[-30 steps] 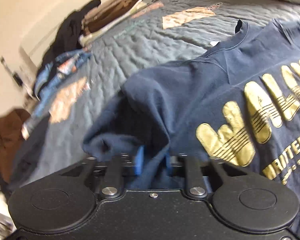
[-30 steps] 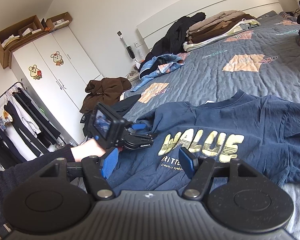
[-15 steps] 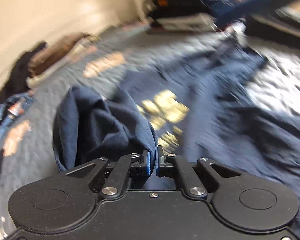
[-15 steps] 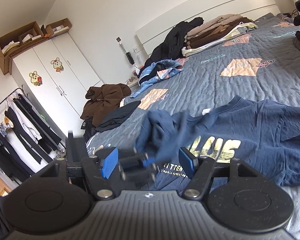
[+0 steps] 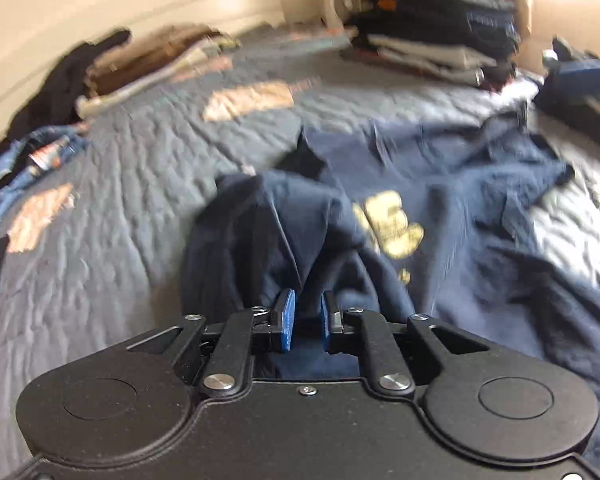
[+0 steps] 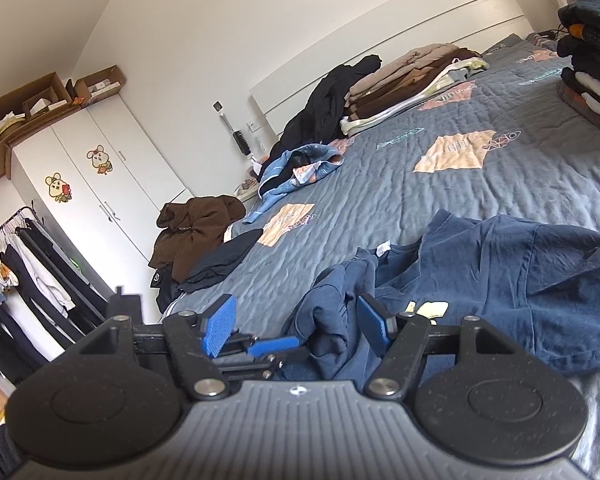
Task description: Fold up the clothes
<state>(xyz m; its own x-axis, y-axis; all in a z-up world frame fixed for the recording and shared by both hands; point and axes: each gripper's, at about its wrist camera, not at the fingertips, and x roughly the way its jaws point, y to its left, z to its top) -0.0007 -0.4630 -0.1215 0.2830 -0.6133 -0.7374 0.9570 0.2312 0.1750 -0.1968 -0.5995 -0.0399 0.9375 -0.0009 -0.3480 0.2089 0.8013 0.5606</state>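
Observation:
A navy T-shirt (image 5: 480, 184) with gold lettering (image 5: 392, 232) lies rumpled on the grey-blue quilted bed (image 5: 140, 184). My left gripper (image 5: 306, 320) is shut on a bunched fold of its sleeve, and the cloth rises in a peak straight ahead of the blue pads. In the right wrist view the same T-shirt (image 6: 520, 280) spreads to the right. There the left gripper (image 6: 276, 346) holds the gathered sleeve (image 6: 332, 312) just above the shirt's front, covering most of the print. My right gripper (image 6: 296, 326) stands wide open above the shirt's near edge, touching no cloth.
A stack of folded clothes (image 6: 592, 80) sits at the bed's far right. Brown and beige folded garments (image 6: 412, 76) and a black one lie by the headboard. A denim piece (image 6: 296, 168) and a brown hoodie (image 6: 196, 228) lie at the left edge, with a white wardrobe (image 6: 112, 168) behind.
My left gripper has closed on the sleeve and carried it across the shirt's front, hiding most of the gold lettering. The right gripper has stayed open.

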